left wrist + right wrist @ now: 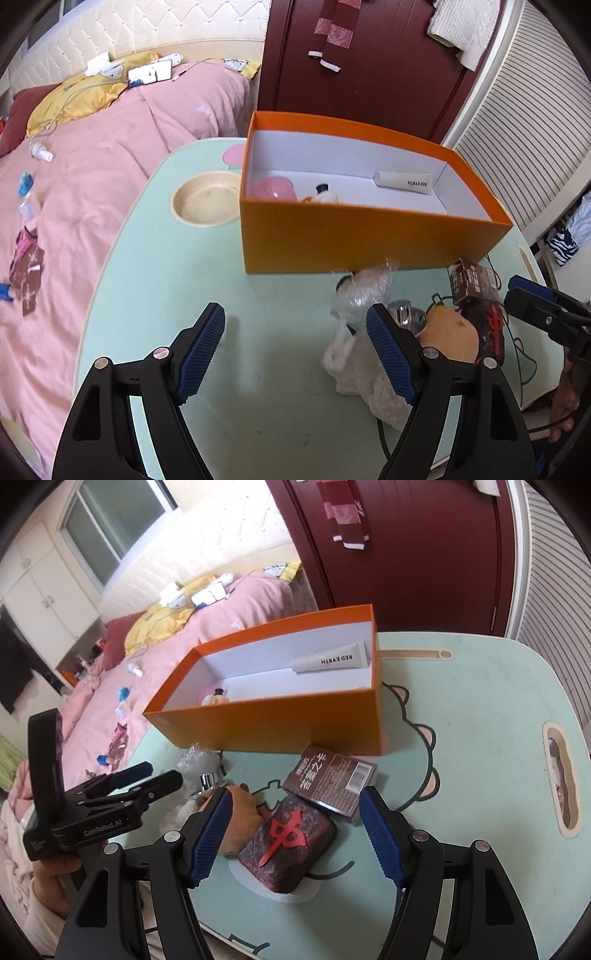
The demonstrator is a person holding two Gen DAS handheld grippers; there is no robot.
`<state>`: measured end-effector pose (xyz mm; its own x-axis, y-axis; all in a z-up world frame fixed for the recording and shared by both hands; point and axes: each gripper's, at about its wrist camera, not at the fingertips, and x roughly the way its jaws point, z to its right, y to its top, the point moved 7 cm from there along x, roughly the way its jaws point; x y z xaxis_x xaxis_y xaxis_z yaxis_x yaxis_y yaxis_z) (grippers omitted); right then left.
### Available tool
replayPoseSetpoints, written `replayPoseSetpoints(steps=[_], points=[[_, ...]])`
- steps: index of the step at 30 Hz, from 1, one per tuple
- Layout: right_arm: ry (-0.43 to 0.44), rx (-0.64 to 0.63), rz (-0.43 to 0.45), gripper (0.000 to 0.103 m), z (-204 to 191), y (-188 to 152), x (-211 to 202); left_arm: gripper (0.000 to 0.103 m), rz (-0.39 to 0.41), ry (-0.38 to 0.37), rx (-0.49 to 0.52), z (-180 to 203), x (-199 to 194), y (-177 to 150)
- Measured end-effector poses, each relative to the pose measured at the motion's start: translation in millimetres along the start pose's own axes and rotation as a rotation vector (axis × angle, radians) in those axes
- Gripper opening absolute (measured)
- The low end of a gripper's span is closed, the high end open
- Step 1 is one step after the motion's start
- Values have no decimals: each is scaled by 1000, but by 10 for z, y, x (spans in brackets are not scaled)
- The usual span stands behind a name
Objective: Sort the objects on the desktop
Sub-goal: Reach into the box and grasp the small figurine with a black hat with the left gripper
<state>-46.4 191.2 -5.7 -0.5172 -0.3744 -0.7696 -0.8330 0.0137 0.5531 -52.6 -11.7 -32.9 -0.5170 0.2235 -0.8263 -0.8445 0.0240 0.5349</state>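
An open orange box [369,236] [280,720] stands on the mint-green table [184,295] [480,701]. It holds a white tube [402,182] [330,659], a pink item [273,188] and a small black-capped bottle [325,194] [216,698]. In front of the box lie a dark red case with a red emblem [286,843], a brown card box [330,781] [471,282], a tan plush [448,332] [236,812] and crumpled clear plastic [364,291] [195,760]. My left gripper [295,350] [147,775] is open and empty, left of the pile. My right gripper [293,834] is open, straddling the red case.
A round cup recess [207,199] sits left of the box, a slot [561,779] at the table's right. A pink bed [92,184] with scattered items lies to the left. A dark red wardrobe [369,66] stands behind.
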Motion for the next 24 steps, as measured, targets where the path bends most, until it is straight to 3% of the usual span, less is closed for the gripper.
replayPoseSetpoints(steps=[3, 6, 10, 12, 13, 15, 18, 22, 24], points=[[-3, -8, 8, 71, 13, 73, -23, 79, 8, -36, -4, -6, -65, 97], [-11, -10, 19, 72, 30, 111, -35, 79, 25, -141, -12, 14, -178, 252], [-1, 8, 26, 73, 63, 120, -30, 78, 70, -171, 74, 62, -332, 606], [5, 21, 21, 73, 89, 102, -15, 69, 58, -179, 107, 107, -345, 810], [6, 25, 20, 73, 100, 90, -11, 56, 36, -182, 134, 137, -318, 900], [9, 33, 20, 73, 128, 57, -16, 43, -24, -181, 196, 197, -212, 1049], [13, 55, 22, 73, 201, 28, -37, 39, -168, -153, 282, 263, 83, 1172], [19, 85, 25, 73, 300, -10, -65, 39, -401, -124, 330, 325, 437, 1119], [24, 101, 29, 74, 348, -22, -81, 39, -473, -93, 336, 321, 527, 1076]])
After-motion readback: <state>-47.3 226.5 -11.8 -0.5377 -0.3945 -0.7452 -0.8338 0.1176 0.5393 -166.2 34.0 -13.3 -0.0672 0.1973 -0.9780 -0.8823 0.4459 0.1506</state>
